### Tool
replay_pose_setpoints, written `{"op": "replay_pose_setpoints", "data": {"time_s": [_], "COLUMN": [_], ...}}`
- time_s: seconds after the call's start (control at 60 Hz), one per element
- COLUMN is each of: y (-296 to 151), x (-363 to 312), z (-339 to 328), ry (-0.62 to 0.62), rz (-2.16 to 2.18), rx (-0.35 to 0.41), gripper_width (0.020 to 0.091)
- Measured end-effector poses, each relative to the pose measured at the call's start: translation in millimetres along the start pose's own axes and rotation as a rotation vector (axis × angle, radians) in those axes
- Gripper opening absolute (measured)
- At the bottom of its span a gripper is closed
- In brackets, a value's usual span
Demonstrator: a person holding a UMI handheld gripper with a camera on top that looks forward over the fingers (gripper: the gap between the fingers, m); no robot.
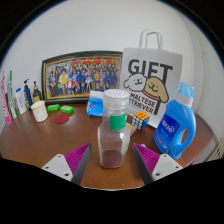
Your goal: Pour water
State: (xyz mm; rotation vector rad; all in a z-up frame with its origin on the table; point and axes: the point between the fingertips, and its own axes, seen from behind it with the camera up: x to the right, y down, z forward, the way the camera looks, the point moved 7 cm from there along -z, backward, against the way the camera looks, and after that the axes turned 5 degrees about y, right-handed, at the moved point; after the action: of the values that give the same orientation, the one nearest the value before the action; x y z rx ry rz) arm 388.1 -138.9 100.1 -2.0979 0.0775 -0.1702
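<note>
The hand-held gripper (113,160) is spread wide. A clear plastic bottle (114,128) stands on the worktop (40,145) between its fingers, with gaps either side.

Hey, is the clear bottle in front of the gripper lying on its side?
No, the clear bottle stands upright on the table, just ahead of the open gripper.

Clear bottle (114,128), green band, white cap; blue detergent jug (176,127); white gift bag (150,78), black lettering.
</note>
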Motion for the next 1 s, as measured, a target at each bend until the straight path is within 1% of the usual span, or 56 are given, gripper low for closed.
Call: {"op": "replay_pose_setpoints", "data": {"time_s": [0.067,0.1,0.133,0.183,0.2,0.233,0.3,0.4,0.467,0.6,0.717,0.883,1.0], "y": [1.0,2.0,3.0,3.7,3.4,2.4,0.8,0.5,-0.6,-16.2,-47.7,-117.3,-167.8], "x": [1.3,1.8,1.7,2.3,0.6,-2.2,-1.8,-2.3,-0.8,0.2,-4.7,-27.5,-66.7], "z": [17.1,24.4,29.7,36.5,37.4,39.1,41.0,41.9,41.9,39.8,37.6,37.4,43.2], "ry": [-0.018,-0.027,-0.031,-0.036,-0.046,-0.065,-0.063,-0.058,-0.043,0.003,0.057,0.179,0.297], "rz": [0.007,0.008,0.011,0.019,0.024,0.032,0.037,0.038,0.043,-0.001,-0.069,-0.244,-0.474], "rx": [0.010,0.015,0.020,0.028,0.032,0.041,0.053,0.062,0.051,0.048,0.069,0.111,0.137], "gripper_width": [0.0848,0.0820,0.0761,0.0642,0.0625,0.0559,0.0543,0.0476,0.0441,0.0439,0.0439,0.0438,0.0438]}}
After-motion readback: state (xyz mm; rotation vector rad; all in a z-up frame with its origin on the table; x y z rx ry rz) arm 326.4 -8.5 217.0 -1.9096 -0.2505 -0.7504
